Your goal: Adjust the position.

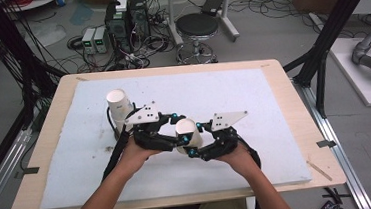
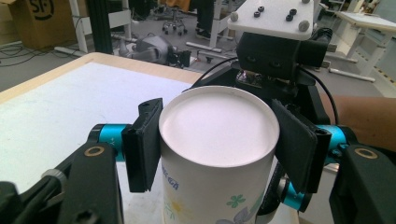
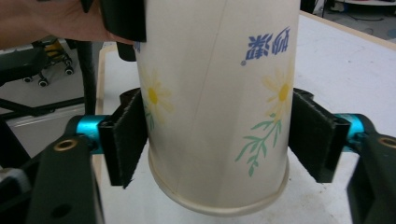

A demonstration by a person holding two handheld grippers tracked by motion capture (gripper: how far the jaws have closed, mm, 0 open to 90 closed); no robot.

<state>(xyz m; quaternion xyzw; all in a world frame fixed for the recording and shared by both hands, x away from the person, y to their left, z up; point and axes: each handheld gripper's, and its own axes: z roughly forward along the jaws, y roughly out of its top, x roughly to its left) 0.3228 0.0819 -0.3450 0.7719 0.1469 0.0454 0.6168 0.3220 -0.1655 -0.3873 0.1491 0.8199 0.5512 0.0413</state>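
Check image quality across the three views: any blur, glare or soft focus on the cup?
High view: even light, soft and low in detail, paper cup small and washed out. Left gripper view: the cup's base is bright but not blown out, background soft. Right gripper view: print on the cup sharp, its lower rim slightly soft.

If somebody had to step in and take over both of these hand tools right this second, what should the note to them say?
Left gripper: shut on the paper cup, which it holds upside down above the table, fingers near the closed bottom end.
Right gripper: fingers on both sides of the same cup near its rim, against its wall.
Second paper cup: also upside down, on the white mat behind the left gripper.
Done: cup lifted, both grippers on it.
Left: probably hand it over to the right gripper or pull apart nested cups; which one is unclear. Keep the squeeze gentle; paper crushes.
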